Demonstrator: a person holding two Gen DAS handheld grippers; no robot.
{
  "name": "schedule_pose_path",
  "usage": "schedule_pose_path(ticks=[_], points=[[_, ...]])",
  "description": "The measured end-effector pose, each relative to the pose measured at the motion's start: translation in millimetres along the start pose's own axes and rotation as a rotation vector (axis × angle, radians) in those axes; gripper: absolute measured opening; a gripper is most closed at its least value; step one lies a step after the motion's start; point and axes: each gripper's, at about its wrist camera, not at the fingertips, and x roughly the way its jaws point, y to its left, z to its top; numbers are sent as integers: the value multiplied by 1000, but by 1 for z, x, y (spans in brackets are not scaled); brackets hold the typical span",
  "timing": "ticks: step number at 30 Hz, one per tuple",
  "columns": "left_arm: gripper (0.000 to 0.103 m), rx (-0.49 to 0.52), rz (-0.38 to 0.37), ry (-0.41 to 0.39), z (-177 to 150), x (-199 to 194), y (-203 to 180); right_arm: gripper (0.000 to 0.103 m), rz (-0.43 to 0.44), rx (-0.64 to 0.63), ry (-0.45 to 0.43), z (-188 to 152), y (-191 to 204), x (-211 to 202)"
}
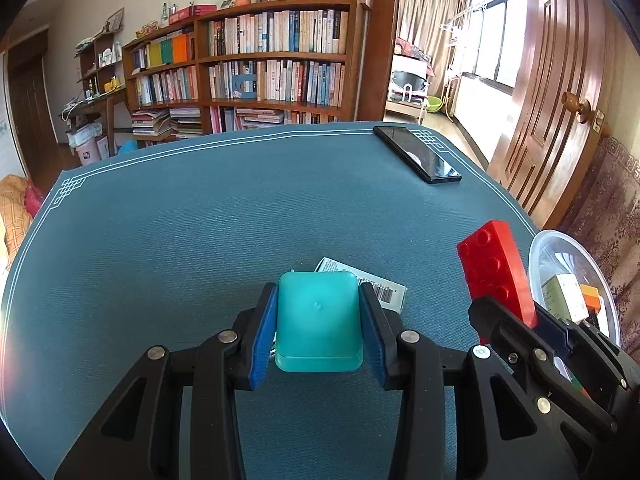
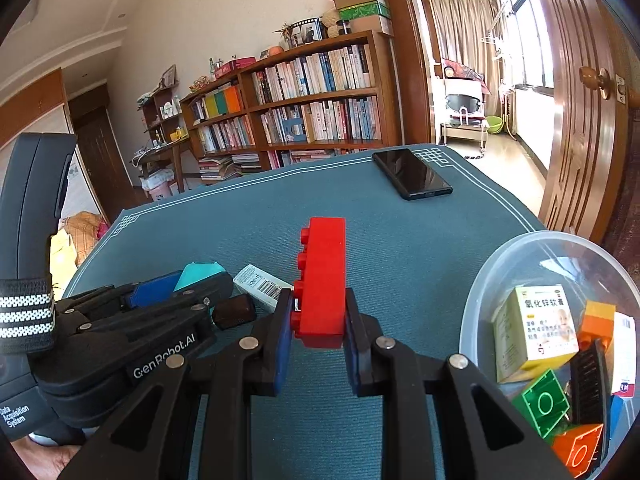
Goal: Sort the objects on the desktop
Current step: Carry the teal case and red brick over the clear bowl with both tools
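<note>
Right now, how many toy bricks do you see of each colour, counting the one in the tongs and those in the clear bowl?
Red brick: 1, gripped in the right tongs
Orange bricks: 2, in the clear bowl
Green brick: 1, in the bowl
Total: 4

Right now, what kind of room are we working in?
Probably a home study or living room. Wooden bookshelves packed with books line the far wall, a panelled wooden door with a brass knob stands open, and curtains hang by a sunlit balcony window.
</note>
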Motion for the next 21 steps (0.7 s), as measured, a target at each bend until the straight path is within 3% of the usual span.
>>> schedule_pose_path(ticks=[9, 21], points=[[43, 55, -23, -29, 1, -9, -26, 26, -44, 41, -66, 12, -16, -17], [43, 118, -51, -47, -2, -17, -56, 26, -148, 88, -79, 8, -52, -37]])
